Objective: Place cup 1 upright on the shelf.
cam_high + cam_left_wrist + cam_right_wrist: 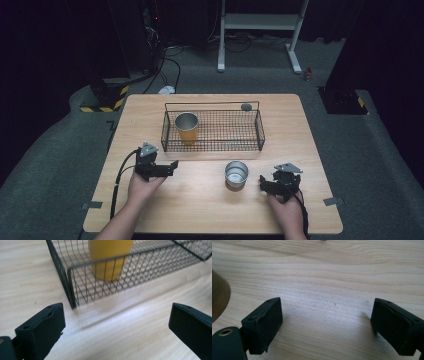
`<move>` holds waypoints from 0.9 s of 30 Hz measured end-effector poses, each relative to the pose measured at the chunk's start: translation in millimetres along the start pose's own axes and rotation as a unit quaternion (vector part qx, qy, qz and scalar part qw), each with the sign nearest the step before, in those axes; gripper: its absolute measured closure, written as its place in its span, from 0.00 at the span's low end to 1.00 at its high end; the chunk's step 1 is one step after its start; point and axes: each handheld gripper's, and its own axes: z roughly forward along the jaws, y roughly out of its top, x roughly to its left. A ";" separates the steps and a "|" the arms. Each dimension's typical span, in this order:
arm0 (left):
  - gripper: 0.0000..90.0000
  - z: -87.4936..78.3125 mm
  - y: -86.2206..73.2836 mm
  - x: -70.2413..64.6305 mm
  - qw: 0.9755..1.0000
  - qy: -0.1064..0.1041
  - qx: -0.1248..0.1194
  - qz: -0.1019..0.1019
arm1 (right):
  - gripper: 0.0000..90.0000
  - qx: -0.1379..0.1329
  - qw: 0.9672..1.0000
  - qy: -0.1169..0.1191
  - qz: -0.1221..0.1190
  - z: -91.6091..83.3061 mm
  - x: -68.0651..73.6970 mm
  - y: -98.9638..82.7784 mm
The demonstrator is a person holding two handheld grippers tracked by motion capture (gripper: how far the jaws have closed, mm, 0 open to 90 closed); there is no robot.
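A black wire basket [212, 131] stands on the wooden table [210, 200], and a yellow metal cup [187, 127] sits upright in its left part. A second metal cup [236, 174] stands on the table in front of the basket. My left gripper [173, 167] is open near the basket's front left corner, with nothing between its jaws. In the left gripper view the basket corner [71, 290] and the yellow cup [110, 257] lie ahead. My right gripper [262, 182] is open just right of the second cup, whose side [218, 300] shows at the left edge.
A small dark round object [245, 106] lies behind the basket near the table's far edge. Beyond the table are a white stand [260, 22], cables and black-yellow floor markers [107, 102].
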 end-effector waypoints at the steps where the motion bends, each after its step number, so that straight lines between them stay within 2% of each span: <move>1: 0.01 -0.9 -4.1 0.4 1.000 0.000 0.004 0.002 | 0.12 0.000 1.000 0.000 0.000 0.0 0.0 0.0; 7: 0.02 -9.7 -29.4 8.4 0.999 0.006 0.030 0.013 | 0.12 0.000 1.000 0.000 0.000 0.0 0.0 0.0; 9: 0.02 -11.6 -33.4 9.7 0.999 0.007 0.033 0.012 | 0.12 0.000 1.000 0.000 0.000 0.0 0.0 0.0; 13: 0.02 -20.1 -49.4 17.3 0.998 0.026 0.050 0.030 | 0.12 0.000 1.000 0.000 0.000 0.0 -0.1 0.0; 18: 0.01 -25.1 -59.7 22.2 0.997 0.042 0.058 0.039 | 0.12 0.000 1.000 0.000 0.000 0.0 -0.1 0.0; 22: 0.01 -24.9 -65.7 20.9 0.996 0.045 0.059 0.044 | 0.11 0.001 1.000 0.003 -0.001 -0.6 0.3 -0.5; 25: 0.00 -23.6 -66.0 20.0 0.995 0.054 0.066 0.054 | 0.11 0.000 1.000 0.007 -0.006 -1.2 0.6 -1.3; 27: 0.00 -21.5 -66.7 19.1 0.994 0.060 0.073 0.048 | 0.11 0.001 1.000 0.010 -0.008 -2.2 1.0 -2.1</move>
